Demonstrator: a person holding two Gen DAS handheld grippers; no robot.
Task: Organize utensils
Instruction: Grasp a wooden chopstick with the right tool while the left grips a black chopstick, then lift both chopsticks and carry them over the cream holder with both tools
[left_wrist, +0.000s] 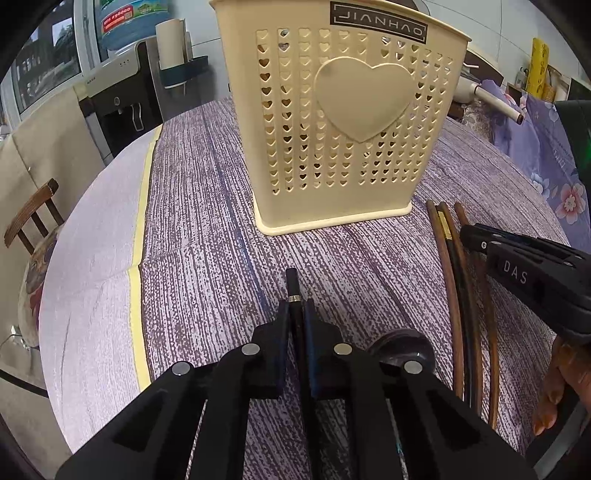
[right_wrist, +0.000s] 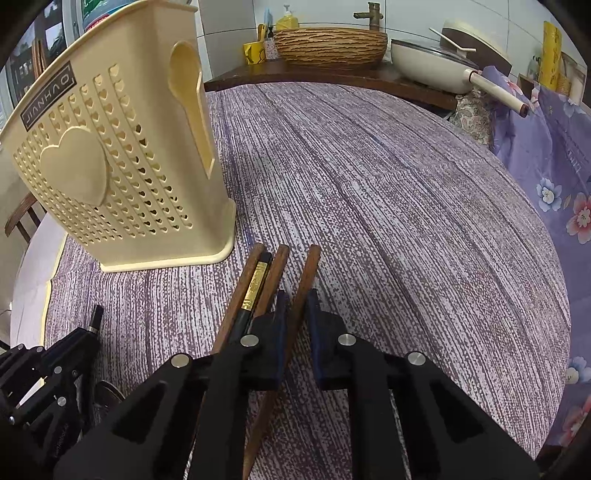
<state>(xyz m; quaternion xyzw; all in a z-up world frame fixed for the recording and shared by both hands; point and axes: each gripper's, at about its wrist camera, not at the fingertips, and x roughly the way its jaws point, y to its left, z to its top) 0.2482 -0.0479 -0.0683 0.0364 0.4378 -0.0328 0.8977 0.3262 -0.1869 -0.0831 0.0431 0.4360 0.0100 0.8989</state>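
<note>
Purple-and-white streaked cloth (right_wrist: 406, 221) covers the round table we work on, and the cream utensil holder (left_wrist: 332, 122) standing upright on it serves as our landmark; nearest to us, well in front of the holder, our left gripper (left_wrist: 296, 314) has its jaws closed on a black chopstick (left_wrist: 292, 282) with a silver band, whose tip pokes out past the fingertips toward the holder; a dark spoon bowl (left_wrist: 400, 347) lies just right of that gripper, half hidden by it; our right gripper (right_wrist: 297, 306), in front and to the right of the holder, has its jaws narrowed around a brown wooden chopstick (right_wrist: 309, 269), though we cannot tell whether the pads truly press it; just left of that stick lie two more brown chopsticks (right_wrist: 275, 273) with a black gold-banded chopstick (right_wrist: 255, 284) between them, all resting on the cloth with their ends pointing toward the holder's front right corner and stopping near its base; the holder itself has heart-shaped perforations, a large raised heart and a dark label near its rim; beyond the holder to the right, a woven basket (right_wrist: 330, 42) and a pale pan (right_wrist: 432, 62) sit on a dark wooden shelf past the table's far edge; floral purple fabric (right_wrist: 554, 166) hangs at the right; to the holder's left a water dispenser (left_wrist: 122, 74) stands behind a wooden chair (left_wrist: 33, 218).
</note>
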